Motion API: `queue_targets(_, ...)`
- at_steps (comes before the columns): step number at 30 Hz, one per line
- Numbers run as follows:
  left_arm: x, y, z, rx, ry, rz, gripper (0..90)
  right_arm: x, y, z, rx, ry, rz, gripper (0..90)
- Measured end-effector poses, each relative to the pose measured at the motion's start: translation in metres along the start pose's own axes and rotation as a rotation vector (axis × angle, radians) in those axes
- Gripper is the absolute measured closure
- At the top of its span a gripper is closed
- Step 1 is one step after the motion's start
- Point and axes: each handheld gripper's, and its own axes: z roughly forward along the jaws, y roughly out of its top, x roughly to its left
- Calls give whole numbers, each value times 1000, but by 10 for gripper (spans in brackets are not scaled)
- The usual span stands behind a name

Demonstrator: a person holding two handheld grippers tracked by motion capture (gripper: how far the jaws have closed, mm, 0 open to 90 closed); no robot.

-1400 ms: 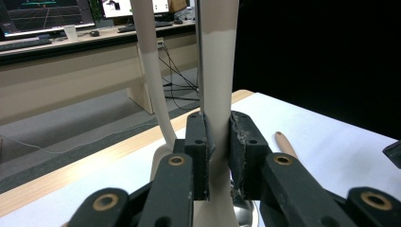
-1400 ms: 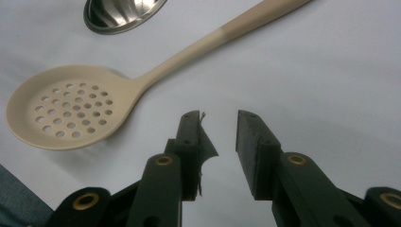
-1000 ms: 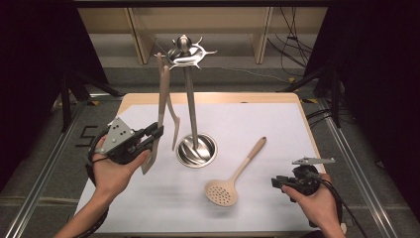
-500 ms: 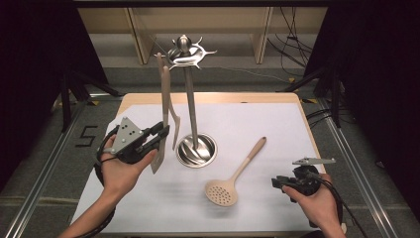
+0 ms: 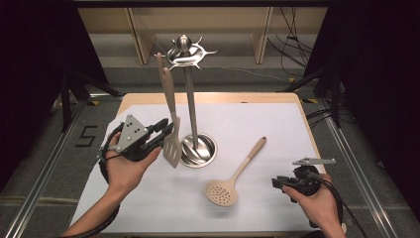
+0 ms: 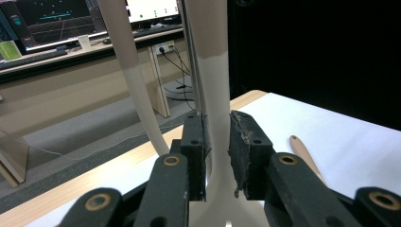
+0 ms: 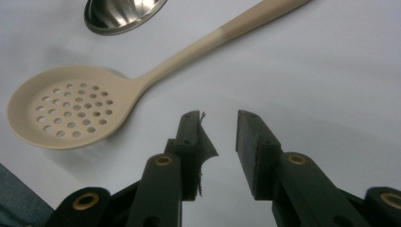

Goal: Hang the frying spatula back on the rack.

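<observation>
Between the jaws of the left gripper (image 6: 217,156) sits the neck of a beige slotted turner (image 5: 171,130), pinched just above its blade; in the left gripper view the two black pads press on either side of the pale shaft, which runs straight up out of the frame. Seen from the high view, that turner stands nearly upright, its long axis rising from the blade near the white mat (image 5: 257,124) to the handle tip up beside the hooks of the steel utensil stand (image 5: 190,99), whose round base lies just right of the blade. My judgement is that the coming move turns on this vertical line: the handle's top end must meet or clear a hook, so the left hand works along the shaft's axis. Well apart, at the near right corner, the right gripper (image 7: 220,151) hovers with jaws spread and empty over the mat. A beige skimmer spoon (image 5: 234,173) lies flat just left of it, bowl toward the person, handle pointing away to the right, nearer that hand
</observation>
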Motion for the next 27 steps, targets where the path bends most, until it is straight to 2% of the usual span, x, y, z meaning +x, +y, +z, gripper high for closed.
queue_targets(6, 0, 1, 1, -12, -2, -8, 754, -1, 0, -1, 5, 2, -3, 710)
queue_targets(7, 0, 1, 1, -15, -7, -13, 754, 1, -1, 1, -14, -16, 7, 710)
queue_targets(8, -1, 1, 0, -18, -11, -17, 754, 0, 0, -1, 10, 2, 14, 710)
queue_targets(11, -2, 2, -2, -24, -20, -18, 754, 0, 0, -1, 11, 5, 13, 710)
queue_targets(14, -3, 5, -7, -47, -33, -39, 759, 0, 0, -1, 10, 7, 11, 711)
queue_targets(20, -1, 13, -18, -86, -46, -71, 837, 0, 0, 0, 1, -4, 1, 717)
queue_targets(24, 1, 16, -22, -94, -48, -85, 885, 1, 0, 1, -1, -1, -6, 723)
queue_targets(25, 0, 17, -23, -91, -57, -114, 891, 1, 0, 1, 0, -1, -7, 723)
queue_targets(26, 1, 17, -23, -95, -61, -124, 893, 1, 0, 1, 0, -1, -7, 725)
queue_targets(27, 2, 17, -23, -101, -53, -109, 894, 1, 0, 1, -3, -3, -15, 727)
